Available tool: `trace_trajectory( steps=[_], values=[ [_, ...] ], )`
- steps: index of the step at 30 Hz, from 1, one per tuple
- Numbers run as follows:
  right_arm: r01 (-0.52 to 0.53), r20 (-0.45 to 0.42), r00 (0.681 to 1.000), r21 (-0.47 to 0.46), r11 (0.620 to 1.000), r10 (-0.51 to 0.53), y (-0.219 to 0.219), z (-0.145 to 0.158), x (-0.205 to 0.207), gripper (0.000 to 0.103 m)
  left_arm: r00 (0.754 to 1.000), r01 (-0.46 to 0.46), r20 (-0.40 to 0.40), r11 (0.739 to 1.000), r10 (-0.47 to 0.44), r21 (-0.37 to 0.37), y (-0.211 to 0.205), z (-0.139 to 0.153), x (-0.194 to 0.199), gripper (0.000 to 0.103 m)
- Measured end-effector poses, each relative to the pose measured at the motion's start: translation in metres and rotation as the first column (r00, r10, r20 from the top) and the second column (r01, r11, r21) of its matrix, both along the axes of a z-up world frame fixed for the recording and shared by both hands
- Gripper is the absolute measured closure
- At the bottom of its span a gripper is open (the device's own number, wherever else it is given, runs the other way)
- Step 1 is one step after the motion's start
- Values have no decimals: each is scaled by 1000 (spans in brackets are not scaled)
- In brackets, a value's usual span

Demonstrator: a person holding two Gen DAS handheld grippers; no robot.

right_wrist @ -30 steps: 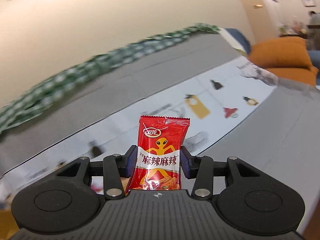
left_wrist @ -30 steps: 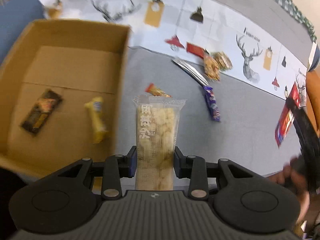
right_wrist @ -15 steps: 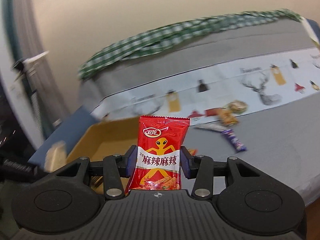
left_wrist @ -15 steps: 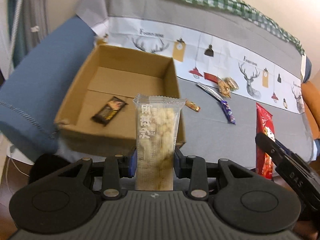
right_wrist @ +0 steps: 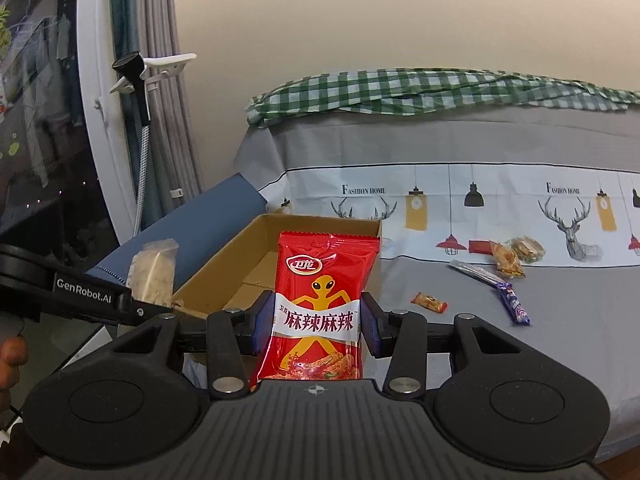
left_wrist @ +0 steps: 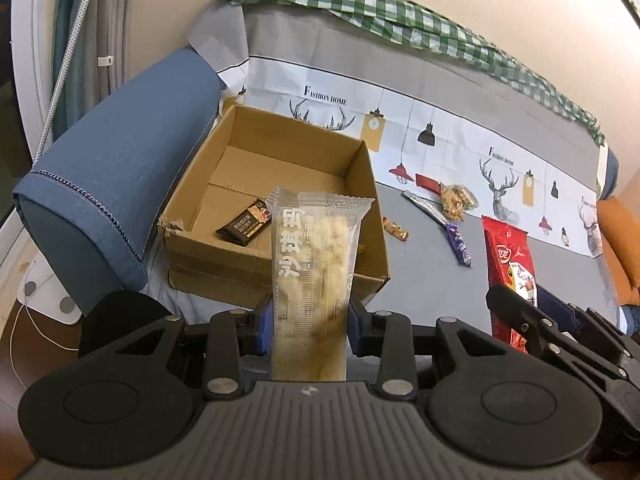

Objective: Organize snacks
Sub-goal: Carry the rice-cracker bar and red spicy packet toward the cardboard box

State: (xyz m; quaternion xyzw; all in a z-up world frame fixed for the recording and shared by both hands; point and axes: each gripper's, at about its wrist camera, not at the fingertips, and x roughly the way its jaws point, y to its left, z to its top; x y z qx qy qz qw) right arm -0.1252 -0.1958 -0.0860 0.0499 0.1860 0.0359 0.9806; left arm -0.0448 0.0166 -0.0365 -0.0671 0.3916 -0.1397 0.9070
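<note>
My left gripper (left_wrist: pixel 310 324) is shut on a clear-wrapped pale rice-crisp bar (left_wrist: pixel 316 264), held upright in front of the near wall of an open cardboard box (left_wrist: pixel 276 272). A dark chocolate bar (left_wrist: pixel 246 222) lies in the box. My right gripper (right_wrist: pixel 314 326) is shut on a red spicy snack packet (right_wrist: pixel 320 316), held upright short of the box (right_wrist: pixel 224 280). The right gripper with its red packet (left_wrist: pixel 508 264) shows at the right of the left wrist view. The left gripper's bar (right_wrist: pixel 154 276) shows at the left of the right wrist view.
On the grey sofa seat right of the box lie a small orange candy (left_wrist: pixel 395 229), a purple bar (left_wrist: pixel 458 245), a silver stick (left_wrist: pixel 424 204), a red packet (left_wrist: pixel 428 182) and a crinkly snack bag (left_wrist: pixel 456 200). A blue armrest (left_wrist: pixel 120 184) flanks the box on the left.
Both grippers have pulled back and up from the sofa while keeping their snacks. The right gripper has swung left to face the box. The box now lies farther off.
</note>
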Motion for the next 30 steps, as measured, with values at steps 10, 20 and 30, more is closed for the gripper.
trace_trajectory(
  steps=[10, 20, 30],
  values=[
    [7, 2, 1000, -12, 1000, -7, 5, 3, -1, 56, 1000, 4, 14, 1000, -3, -12, 6, 1, -2, 64],
    [2, -7, 1000, -14, 1000, -2, 2, 2, -1, 56, 1000, 6, 13, 1000, -6, -7, 2, 0, -1, 64],
    [-2, -30, 1000, -28, 1000, 1, 6, 1, 10, 56, 1000, -6, 6, 1000, 6, -8, 4, -4, 13, 64]
  ],
)
